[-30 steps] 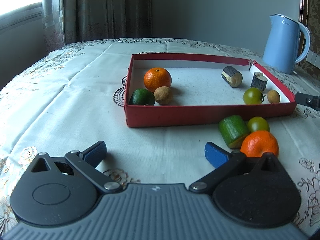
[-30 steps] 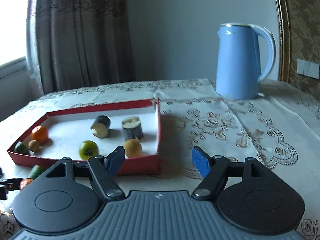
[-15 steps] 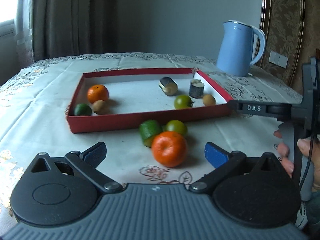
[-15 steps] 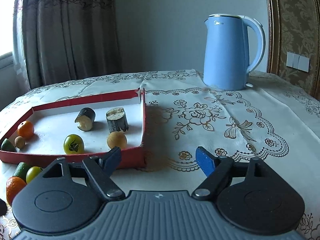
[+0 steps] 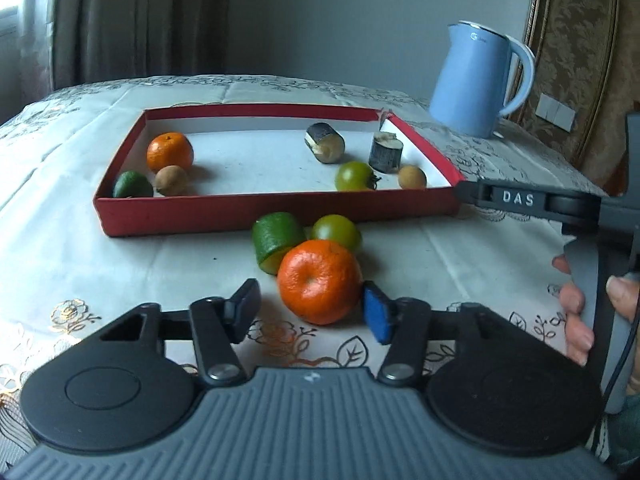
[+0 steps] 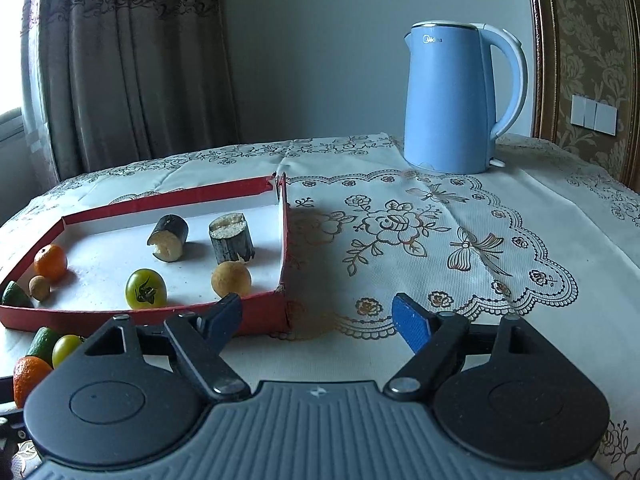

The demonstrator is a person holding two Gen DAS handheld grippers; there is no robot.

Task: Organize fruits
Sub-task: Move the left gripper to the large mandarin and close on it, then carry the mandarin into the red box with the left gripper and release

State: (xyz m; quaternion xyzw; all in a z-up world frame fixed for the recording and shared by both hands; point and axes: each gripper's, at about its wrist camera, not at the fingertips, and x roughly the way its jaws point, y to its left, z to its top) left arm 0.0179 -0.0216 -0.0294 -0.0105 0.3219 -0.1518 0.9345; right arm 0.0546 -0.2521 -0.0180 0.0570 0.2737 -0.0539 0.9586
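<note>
A loose orange (image 5: pixel 319 281) lies on the tablecloth in front of the red box (image 5: pixel 276 212). My left gripper (image 5: pixel 310 310) is open, its fingers on either side of this orange; the right pad looks close to or touching it. Behind the orange lie a cut green fruit piece (image 5: pixel 277 241) and a green tomato (image 5: pixel 337 232). The box holds an orange (image 5: pixel 169 151), a brown longan (image 5: pixel 171 180), a green fruit (image 5: pixel 132 185), two dark cut pieces (image 5: pixel 325 143), a green tomato (image 5: pixel 354 176) and a longan (image 5: pixel 412 177). My right gripper (image 6: pixel 318 322) is open and empty near the box's right corner (image 6: pixel 280 312).
A blue electric kettle (image 6: pixel 460 100) stands at the back right of the table (image 6: pixel 440 240). The right gripper's body (image 5: pixel 560 204) and the hand holding it reach in at the right of the left wrist view. Curtains hang behind the table.
My left gripper has swung right and come forward over the loose orange, which now sits between its fingers. The fingers have narrowed. The right gripper has shifted a little.
</note>
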